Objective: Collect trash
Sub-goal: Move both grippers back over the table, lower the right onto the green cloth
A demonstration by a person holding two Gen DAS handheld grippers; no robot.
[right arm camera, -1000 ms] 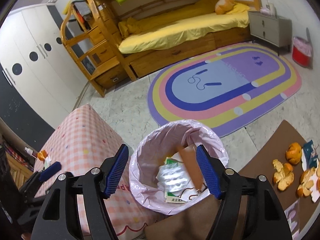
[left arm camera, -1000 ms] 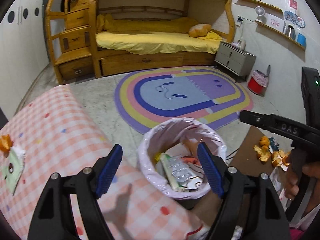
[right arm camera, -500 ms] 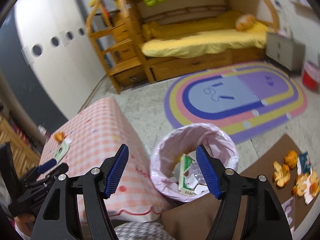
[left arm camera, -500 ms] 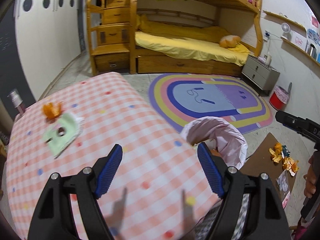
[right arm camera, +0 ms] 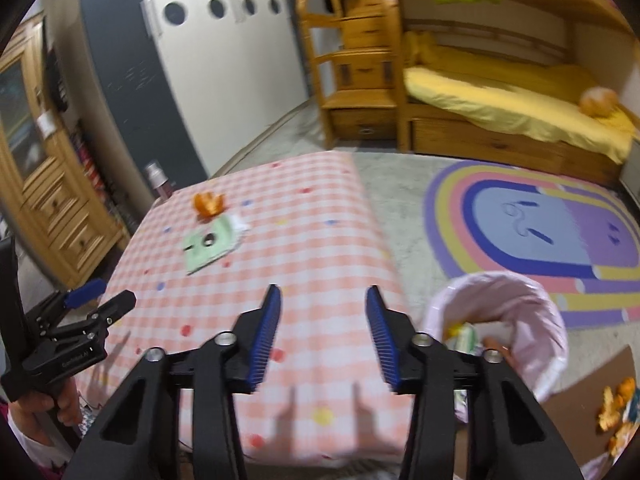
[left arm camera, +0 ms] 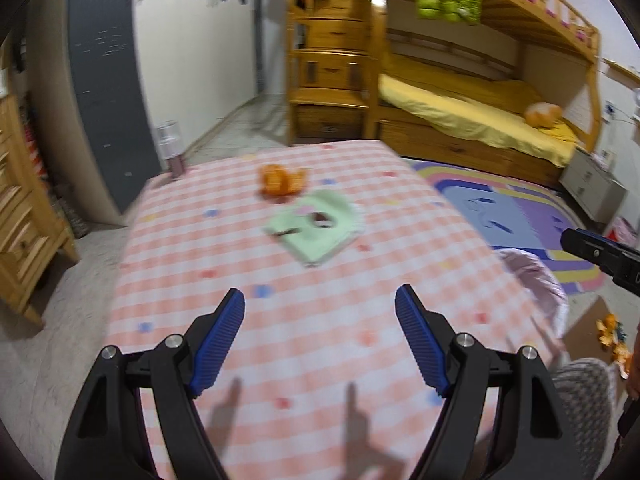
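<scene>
Left wrist view: left gripper (left arm camera: 320, 312) spread wide and empty, poised above the pink checked tablecloth (left arm camera: 320, 344), finger shadows cast on the cloth just ahead. Farther along the cloth, near the middle, lay a pale green wrapper (left arm camera: 318, 232), flat and blurred, with an orange peel (left arm camera: 282, 180) just beyond it, close but not clearly touching. Right wrist view: right gripper (right arm camera: 322, 320) likewise parted with nothing between the pads, held over the near edge of the same table. Off the table's right side stood the bin with its pink liner (right arm camera: 520, 304), packaging already lying inside, though too blurred to name. Judged roughly midway: some rubbish binned; wrapper and peel on the table not yet picked up, plus more orange peels (right arm camera: 616, 404) on a brown mat (right arm camera: 592, 376) on the floor by the bin. Beyond the table, at its far left corner, stood a small bottle (left arm camera: 170, 146) with a clear cap. Further back lay a marbled grey floor and a rainbow-bordered oval rug (right arm camera: 540, 232). Farthest off: wooden bunk bed (left arm camera: 460, 92) with yellow bedding and drawer steps, and white wardrobe doors (right arm camera: 224, 48) with round cut-outs.
</scene>
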